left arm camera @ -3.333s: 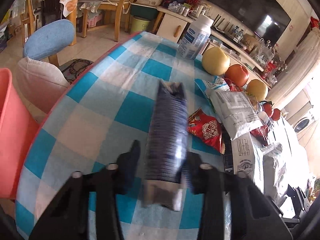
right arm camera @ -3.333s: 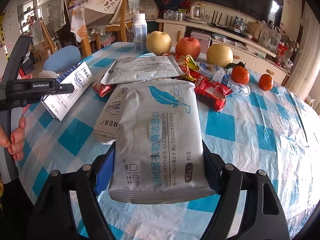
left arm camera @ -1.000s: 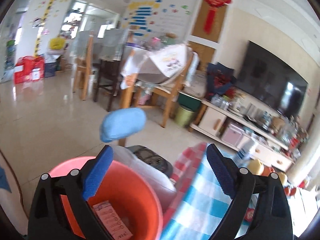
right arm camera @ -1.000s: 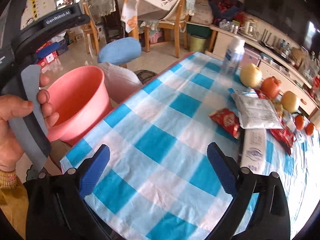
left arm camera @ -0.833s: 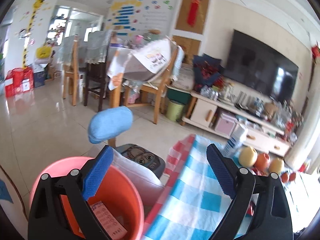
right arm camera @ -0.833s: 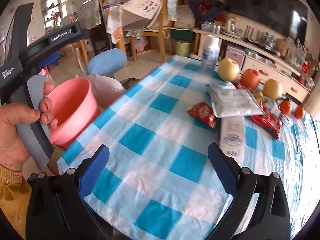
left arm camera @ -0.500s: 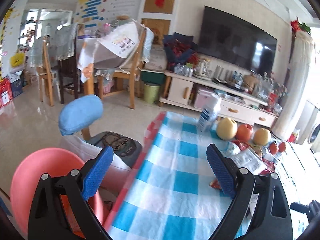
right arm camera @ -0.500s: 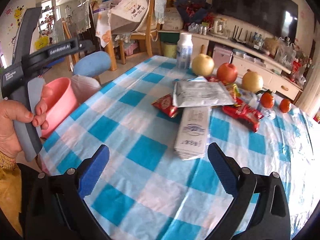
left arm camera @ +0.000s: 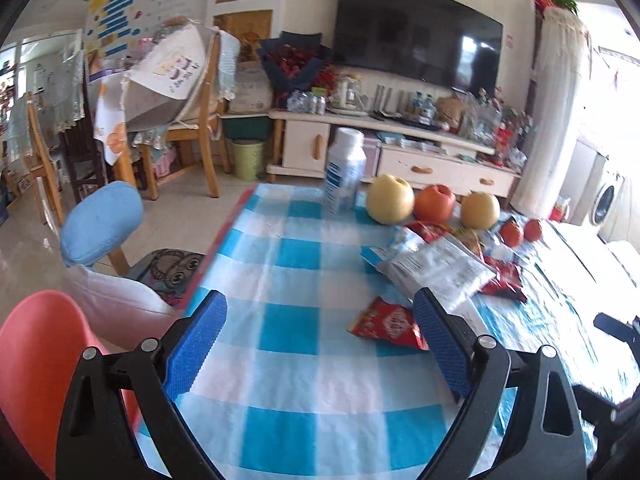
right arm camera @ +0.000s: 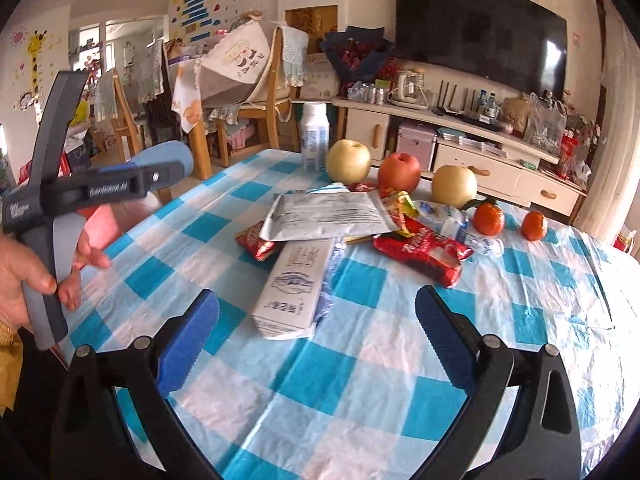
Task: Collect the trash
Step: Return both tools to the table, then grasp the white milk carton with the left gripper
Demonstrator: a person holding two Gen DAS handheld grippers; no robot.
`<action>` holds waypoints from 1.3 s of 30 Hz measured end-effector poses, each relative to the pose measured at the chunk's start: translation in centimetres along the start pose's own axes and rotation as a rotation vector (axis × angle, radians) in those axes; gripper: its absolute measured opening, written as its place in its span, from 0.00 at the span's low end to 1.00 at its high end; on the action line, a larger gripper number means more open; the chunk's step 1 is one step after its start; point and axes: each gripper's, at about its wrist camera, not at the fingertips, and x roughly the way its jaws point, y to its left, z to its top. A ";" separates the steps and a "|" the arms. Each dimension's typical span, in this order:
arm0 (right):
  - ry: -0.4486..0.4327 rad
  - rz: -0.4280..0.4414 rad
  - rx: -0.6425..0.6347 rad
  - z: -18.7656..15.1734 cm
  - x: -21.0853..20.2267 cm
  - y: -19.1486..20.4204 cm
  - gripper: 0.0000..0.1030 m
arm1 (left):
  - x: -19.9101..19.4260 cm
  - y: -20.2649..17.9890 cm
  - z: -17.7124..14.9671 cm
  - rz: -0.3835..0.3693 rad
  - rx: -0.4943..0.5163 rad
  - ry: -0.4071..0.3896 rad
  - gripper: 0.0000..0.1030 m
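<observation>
Wrappers lie in a heap on the blue-checked table (right arm camera: 360, 380): a white carton (right arm camera: 294, 288), a silver pouch (right arm camera: 326, 216), a small red packet (right arm camera: 256, 242) and a larger red wrapper (right arm camera: 424, 250). My right gripper (right arm camera: 318, 344) hovers open just in front of the carton, holding nothing. My left gripper (left arm camera: 320, 344) is open and empty above the table's left part, with the small red packet (left arm camera: 386, 324) and the silver pouch (left arm camera: 436, 270) ahead to its right. The pink bucket (left arm camera: 28, 360) stands at the lower left, off the table's edge.
A white bottle (right arm camera: 315, 142), three large fruits such as the red apple (right arm camera: 399, 172) and two oranges (right arm camera: 488, 218) stand behind the heap. A hand (right arm camera: 24, 276) holds the left gripper's handle. A blue-backed chair (left arm camera: 102, 222) sits left of the table.
Both grippers dropped their packs earlier and now stand open and empty. The left one has swung from over the bucket back toward the table; the right one has turned toward the heap.
</observation>
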 end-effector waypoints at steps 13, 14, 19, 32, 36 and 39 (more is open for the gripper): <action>-0.014 -0.053 0.240 0.1 -0.7 -8.7 0.96 | 2.8 -7.9 -2.3 -0.226 0.021 0.176 0.91; -0.013 -0.056 0.253 0.1 -0.7 -9.3 0.96 | 3.1 -8.6 -2.7 -0.242 0.022 0.192 0.91; 0.014 -0.079 0.299 -0.1 0.5 -12.0 0.96 | 4.7 -11.0 -3.7 -0.242 0.024 0.245 0.91; 0.082 -0.035 0.475 -0.1 6.4 -17.7 0.96 | 8.7 -11.6 -3.9 -0.137 -0.027 0.318 0.78; 0.083 -0.040 0.481 0.3 8.3 -18.7 0.96 | 9.3 -12.2 -3.9 -0.130 -0.015 0.321 0.73; 0.096 -0.059 0.465 0.6 10.0 -19.2 0.96 | 9.7 -12.5 -3.9 -0.124 -0.003 0.328 0.65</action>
